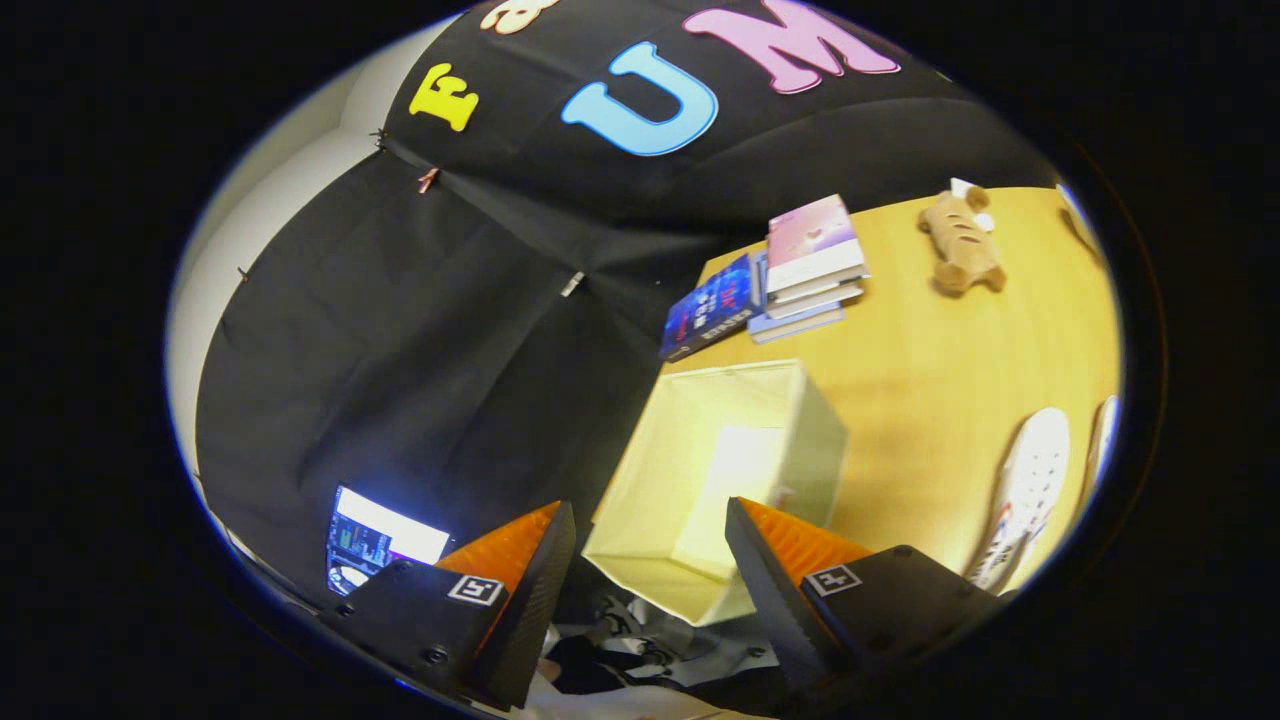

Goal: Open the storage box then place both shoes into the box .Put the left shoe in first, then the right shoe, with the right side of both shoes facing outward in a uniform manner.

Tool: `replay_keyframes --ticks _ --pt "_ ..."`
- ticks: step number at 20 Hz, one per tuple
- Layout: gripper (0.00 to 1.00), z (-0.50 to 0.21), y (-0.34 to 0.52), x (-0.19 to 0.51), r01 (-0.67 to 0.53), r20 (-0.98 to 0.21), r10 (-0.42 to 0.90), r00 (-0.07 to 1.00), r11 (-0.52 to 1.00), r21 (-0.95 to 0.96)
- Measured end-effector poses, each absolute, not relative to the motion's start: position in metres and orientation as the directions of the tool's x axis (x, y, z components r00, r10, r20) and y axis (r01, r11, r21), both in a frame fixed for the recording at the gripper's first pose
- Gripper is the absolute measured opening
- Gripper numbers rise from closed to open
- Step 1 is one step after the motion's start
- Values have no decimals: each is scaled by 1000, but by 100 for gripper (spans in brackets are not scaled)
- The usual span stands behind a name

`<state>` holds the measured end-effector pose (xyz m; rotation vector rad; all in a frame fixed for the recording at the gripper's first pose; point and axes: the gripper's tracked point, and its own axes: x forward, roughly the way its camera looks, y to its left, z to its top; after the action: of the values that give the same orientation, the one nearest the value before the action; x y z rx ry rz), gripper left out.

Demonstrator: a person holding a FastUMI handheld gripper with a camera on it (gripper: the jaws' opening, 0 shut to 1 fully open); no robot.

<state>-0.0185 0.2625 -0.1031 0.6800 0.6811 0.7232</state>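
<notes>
Storage box stands open just beyond the spread, empty tongs.

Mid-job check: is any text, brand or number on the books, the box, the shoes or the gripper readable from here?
Nothing can be read reliably.
Dark blue book: cover print is there, too blurred to read.
Pink-covered book on top of the stack: no legible title.
White shoe: coloured marks near its end, unreadable.
Storage box: open, walls plain.
Gripper: open, empty, a square marker pattern on each side, no words.
</notes>
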Motion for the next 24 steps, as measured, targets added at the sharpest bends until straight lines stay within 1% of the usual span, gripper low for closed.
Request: replay_keyframes --ticks 3,6,11,16,18,22,24 --pt "93 -131 209 -21 -297 -386 687 616 656 694" --pt "93 -157 163 -26 -235 -453 615 645 725 648" --pt "94 -216 102 -28 -105 -584 487 650 818 565" --pt "91 -276 58 -28 -79 -683 378 625 901 426" --pt "90 -292 55 -25 -76 -704 365 609 911 406" --pt "85 -316 52 -19 -47 -729 350 588 915 401" --pt "84 -325 52 -15 -37 -739 343 580 917 396"
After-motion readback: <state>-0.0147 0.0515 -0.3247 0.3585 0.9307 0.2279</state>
